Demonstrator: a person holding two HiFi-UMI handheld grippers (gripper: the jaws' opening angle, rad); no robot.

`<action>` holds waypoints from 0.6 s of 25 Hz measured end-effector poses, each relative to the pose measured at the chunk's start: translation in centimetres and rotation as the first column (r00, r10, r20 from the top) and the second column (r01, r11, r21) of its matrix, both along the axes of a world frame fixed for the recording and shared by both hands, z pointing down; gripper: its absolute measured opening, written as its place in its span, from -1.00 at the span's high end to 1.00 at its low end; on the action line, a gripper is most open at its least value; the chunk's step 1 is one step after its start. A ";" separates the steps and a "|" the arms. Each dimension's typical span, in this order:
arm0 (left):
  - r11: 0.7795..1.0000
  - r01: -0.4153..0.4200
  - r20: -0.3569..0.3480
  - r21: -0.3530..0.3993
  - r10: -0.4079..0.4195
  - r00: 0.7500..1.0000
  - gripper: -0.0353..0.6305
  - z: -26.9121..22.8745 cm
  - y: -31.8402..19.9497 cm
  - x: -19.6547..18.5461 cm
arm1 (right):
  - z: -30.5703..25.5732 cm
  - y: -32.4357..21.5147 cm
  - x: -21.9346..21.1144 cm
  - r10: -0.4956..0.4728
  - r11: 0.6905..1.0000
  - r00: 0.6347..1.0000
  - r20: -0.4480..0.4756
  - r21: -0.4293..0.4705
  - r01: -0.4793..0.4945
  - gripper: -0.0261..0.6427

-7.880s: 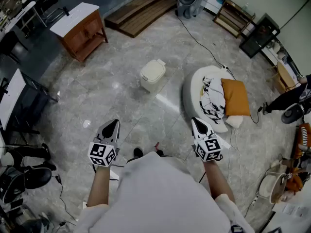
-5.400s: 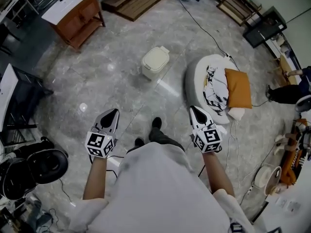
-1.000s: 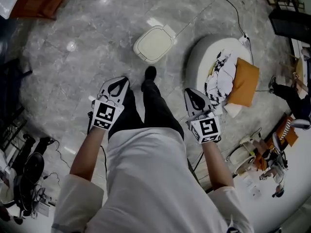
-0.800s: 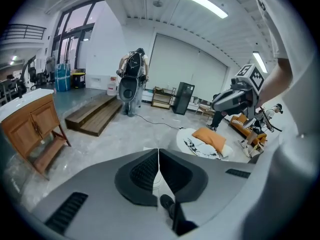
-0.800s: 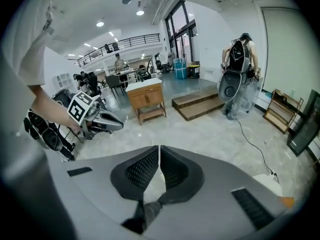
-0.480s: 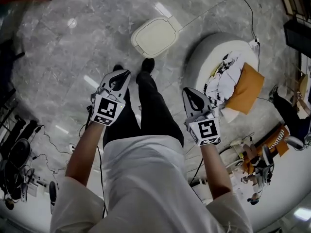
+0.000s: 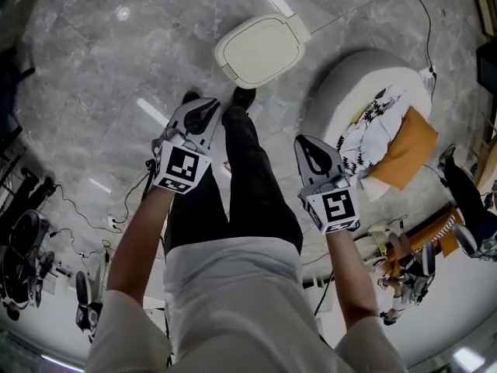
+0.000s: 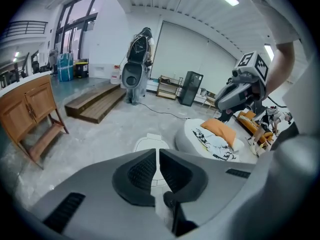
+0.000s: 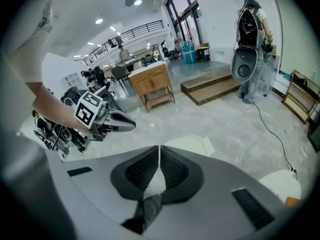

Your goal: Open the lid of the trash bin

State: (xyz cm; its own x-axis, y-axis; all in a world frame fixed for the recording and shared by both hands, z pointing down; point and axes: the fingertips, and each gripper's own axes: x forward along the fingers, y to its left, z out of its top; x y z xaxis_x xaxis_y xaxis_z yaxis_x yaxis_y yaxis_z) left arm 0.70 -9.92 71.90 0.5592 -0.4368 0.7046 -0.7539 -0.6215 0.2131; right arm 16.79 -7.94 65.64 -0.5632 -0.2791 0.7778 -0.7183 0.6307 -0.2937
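Left tool [image 8: 157, 154] and right tool [image 9: 159, 151] sit closed, empty — only head view shows bin lid [image 7: 260, 49] whole.

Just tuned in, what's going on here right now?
A person stands right at the cream trash bin on the floor, with a gripper in each hand. The left tongs and right tongs are both shut and empty, held over the person's legs, short of the bin. Its lid is closed and nothing touches it yet. A white cushion seat with an orange pillow sits beside the bin.

Cream trash bin [image 7: 262, 50] on grey-veined floor [image 7: 93, 68]; orange cushion [image 7: 405, 148].
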 end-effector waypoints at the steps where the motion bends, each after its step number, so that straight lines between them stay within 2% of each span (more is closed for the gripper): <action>1: 1.000 -0.004 0.005 -0.002 0.004 1.000 0.83 0.6 0.0 0.1 | 0.5 0.0 0.0 0.005 1.000 1.000 0.001 -0.007 -0.005 0.83; 8: 0.999 -0.051 0.080 -0.010 0.052 0.995 0.83 5.8 0.4 0.2 | 4.0 -0.4 0.0 0.026 0.999 1.000 0.014 -0.044 -0.026 0.83; 15: 0.997 -0.068 0.123 -0.043 0.073 0.990 0.82 11.4 0.8 0.9 | 7.4 0.0 -0.3 0.020 0.996 0.999 0.027 -0.082 -0.017 0.83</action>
